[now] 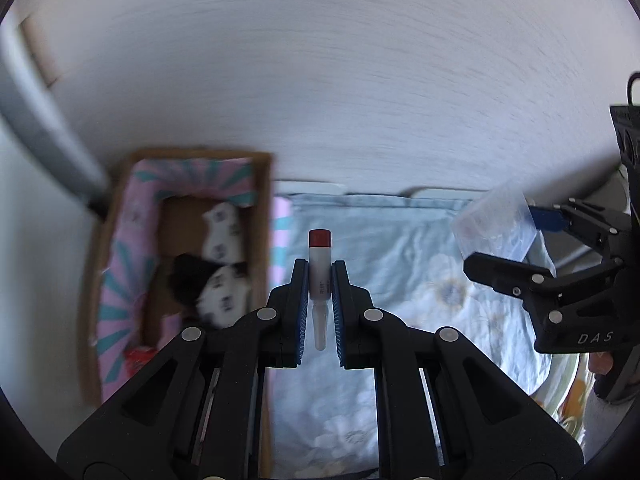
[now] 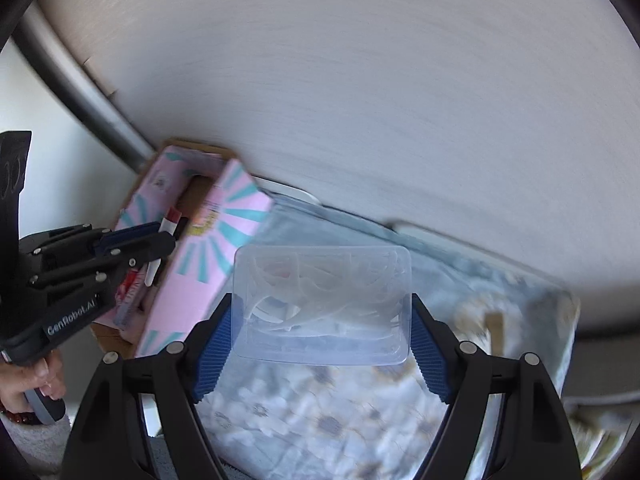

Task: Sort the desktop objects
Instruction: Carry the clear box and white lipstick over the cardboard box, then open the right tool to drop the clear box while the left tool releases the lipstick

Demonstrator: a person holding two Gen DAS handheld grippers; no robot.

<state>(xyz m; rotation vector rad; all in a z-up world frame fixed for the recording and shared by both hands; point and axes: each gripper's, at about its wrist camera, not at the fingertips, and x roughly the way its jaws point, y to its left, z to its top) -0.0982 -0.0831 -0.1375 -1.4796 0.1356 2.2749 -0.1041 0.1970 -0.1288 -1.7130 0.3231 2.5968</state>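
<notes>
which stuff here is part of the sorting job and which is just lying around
In the job:
- red-capped tube, clamped in the left gripper
- clear plastic box, held between the right gripper pads
- cardboard box with pink lining, already holding items

Just lying about:
- floral cloth
- white wall

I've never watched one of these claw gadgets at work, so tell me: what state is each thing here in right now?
Left gripper: shut on the tube.
Small white tube with red cap: capped, held upright between the pads.
Right gripper: clamped on the box's sides.
Clear plastic box: held off the floral cloth, white pieces inside.
Pink-lined cardboard box: open, items inside.
</notes>
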